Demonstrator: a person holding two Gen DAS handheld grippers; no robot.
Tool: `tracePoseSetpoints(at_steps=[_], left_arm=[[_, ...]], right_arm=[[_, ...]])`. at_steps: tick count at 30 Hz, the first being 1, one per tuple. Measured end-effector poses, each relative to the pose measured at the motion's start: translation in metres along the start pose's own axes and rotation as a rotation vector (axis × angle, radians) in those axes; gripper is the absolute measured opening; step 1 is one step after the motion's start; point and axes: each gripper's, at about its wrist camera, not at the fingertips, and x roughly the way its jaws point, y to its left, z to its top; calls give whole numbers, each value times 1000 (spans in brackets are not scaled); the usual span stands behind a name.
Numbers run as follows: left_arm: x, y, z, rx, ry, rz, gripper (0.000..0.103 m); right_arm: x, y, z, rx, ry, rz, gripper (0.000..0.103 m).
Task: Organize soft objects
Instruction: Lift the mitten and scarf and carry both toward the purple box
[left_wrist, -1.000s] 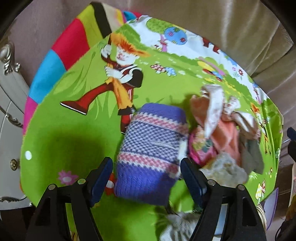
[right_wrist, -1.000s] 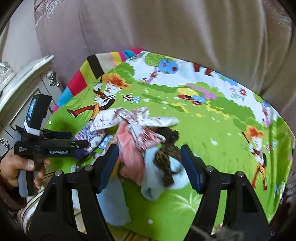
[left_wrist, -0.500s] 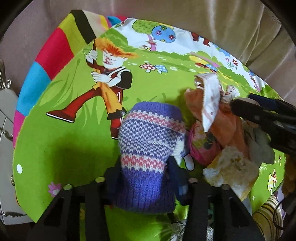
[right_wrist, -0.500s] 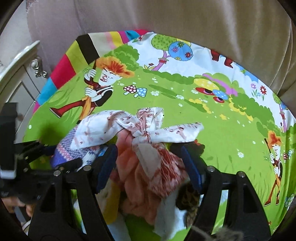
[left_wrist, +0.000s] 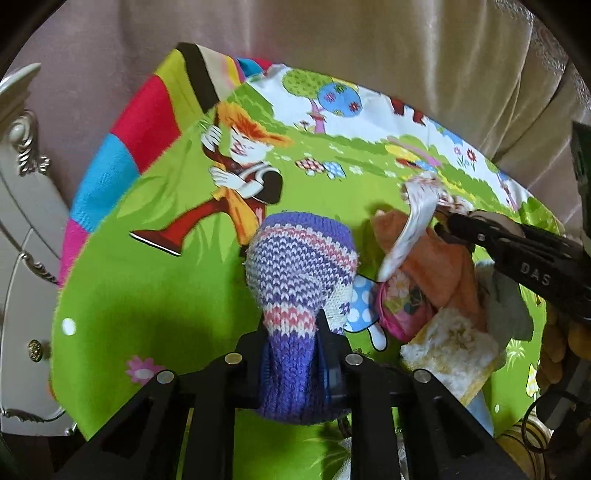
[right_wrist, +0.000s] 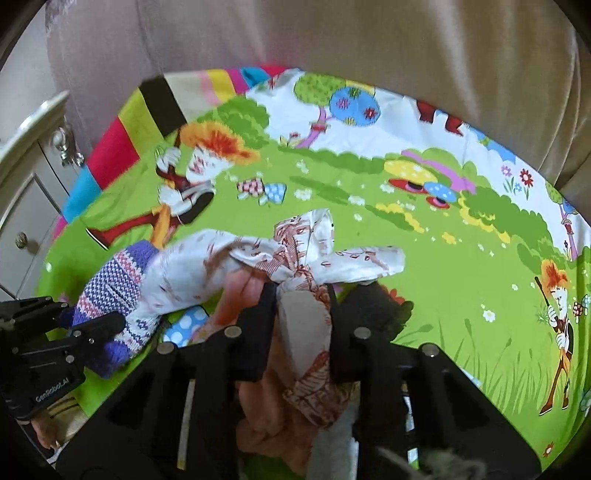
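Observation:
My left gripper (left_wrist: 291, 354) is shut on a purple, pink and white knitted hat (left_wrist: 299, 273) that lies on a green cartoon-print sheet (left_wrist: 147, 273). The hat also shows in the right wrist view (right_wrist: 118, 280). My right gripper (right_wrist: 301, 325) is shut on a white cloth with red print (right_wrist: 303, 258), knotted and spread to both sides, above an orange garment (right_wrist: 273, 402). In the left wrist view the right gripper (left_wrist: 447, 225) holds that white cloth (left_wrist: 413, 218) beside the pile.
A pile of soft items lies right of the hat: an orange garment (left_wrist: 443, 266), a pink floral piece (left_wrist: 399, 306), a yellow-white fluffy cloth (left_wrist: 450, 350). A beige sofa back (left_wrist: 332, 44) rises behind. A white cabinet (left_wrist: 22, 221) stands at left.
My left gripper has closed on the knitted hat. My right gripper has moved into the pile and closed on the white printed cloth.

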Motion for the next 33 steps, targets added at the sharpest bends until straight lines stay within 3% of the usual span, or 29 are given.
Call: tracePoseSetpoints(at_steps=[9,16,21,33], left_arm=[[-34,-4,-5,-29,-77,12,21],[-69,-24,-15,-38,-151,-21,21],[-83,-49,-30,-31,-161,-69,21],[-96,-111,-62,40,-122,-164,21]], right_arm=[[-60,-5,-4,32,-141,-12,28],[-111,-8,-30,80,-209,2,28],[-138,-13,-53,105,-221,-12,28],[-174,-55,-125,222,-155,-73,28]])
